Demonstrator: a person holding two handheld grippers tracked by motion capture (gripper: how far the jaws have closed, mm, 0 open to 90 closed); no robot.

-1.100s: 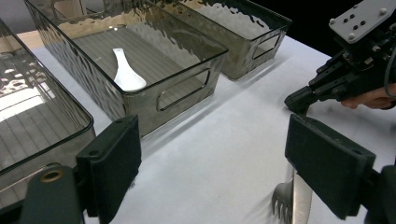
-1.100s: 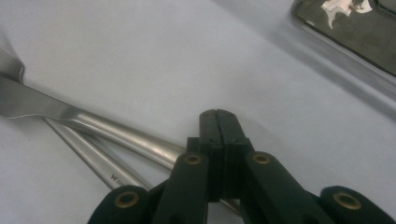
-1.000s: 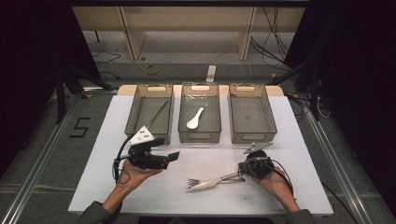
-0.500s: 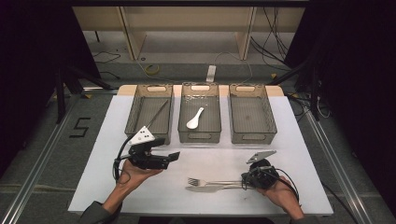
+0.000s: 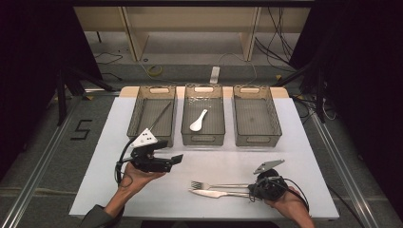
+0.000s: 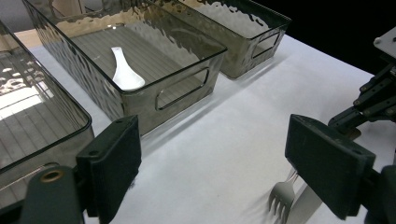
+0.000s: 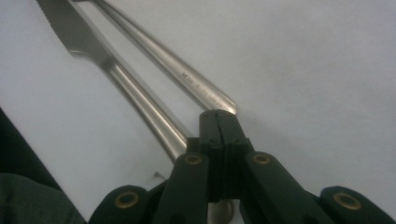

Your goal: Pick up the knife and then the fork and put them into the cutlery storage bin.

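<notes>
Your three bins (image 5: 203, 135) sit in a row at the far side of the counter (image 5: 304, 156), with a white spoon (image 5: 198, 120) in the middle one. The fork (image 5: 216, 185) and knife (image 5: 216, 194) lie side by side up front. Your left gripper (image 5: 174, 159) hangs wide open and empty. Your right gripper (image 7: 223, 122) has pressed shut, looks like beside the knife handle, not around it. It's dropped lower since half a second ago.

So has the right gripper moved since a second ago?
Yes. The right gripper has drawn back toward the person, farther from the right bin; the left gripper stayed.
</notes>
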